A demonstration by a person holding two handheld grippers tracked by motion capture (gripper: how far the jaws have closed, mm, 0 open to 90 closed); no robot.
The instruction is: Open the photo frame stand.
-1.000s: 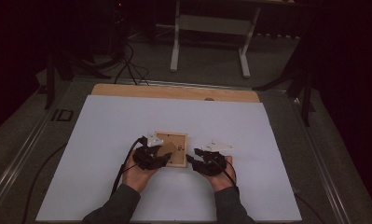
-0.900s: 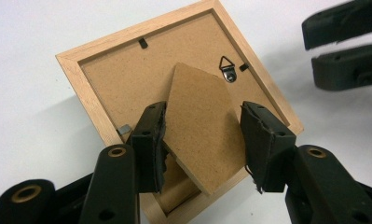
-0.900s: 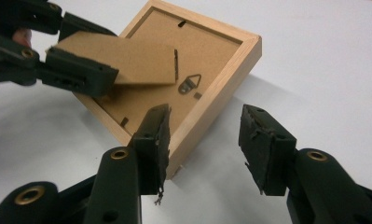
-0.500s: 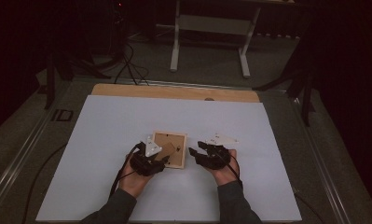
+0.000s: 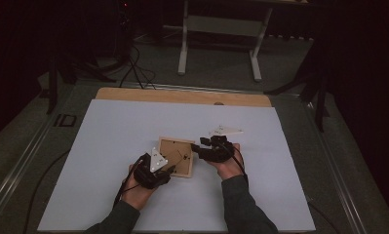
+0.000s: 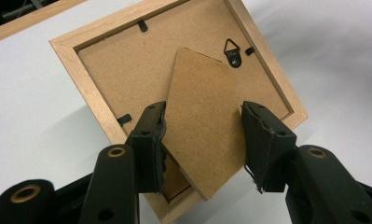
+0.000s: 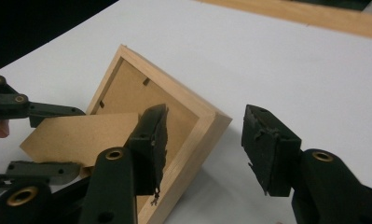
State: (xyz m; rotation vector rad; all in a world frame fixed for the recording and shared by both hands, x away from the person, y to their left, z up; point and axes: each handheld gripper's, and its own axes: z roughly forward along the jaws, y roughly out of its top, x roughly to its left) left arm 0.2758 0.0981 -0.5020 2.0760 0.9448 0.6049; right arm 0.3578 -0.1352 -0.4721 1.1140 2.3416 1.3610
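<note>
A wooden picture frame [image 5: 182, 146] [image 6: 104, 70] [image 7: 193, 116] rests back-up on the white table, its right corner tilted up off the sheet. The brown card stand [image 6: 197, 140] [image 7: 81, 133] sticks out from its back. My left gripper [image 5: 166, 169] [image 6: 204, 112] is shut on that stand, one jaw against each edge. At the frame's far right corner, my right gripper [image 5: 198, 145] [image 7: 204, 114] has just been opening its jaws. The corner sits in the gap, and neither pad presses on it.
A white sheet [image 5: 133, 122] covers the table, with a wooden strip [image 5: 182, 96] along its far edge. A white metal stand [image 5: 219, 29] and cables [image 5: 133, 68] stand on the floor beyond. A small metal hanger [image 6: 231, 49] is fixed on the frame's back.
My right hand has moved away from me along the frame's right side to its far corner, and its jaws stand wider. The left gripper has kept its hold on the stand.
</note>
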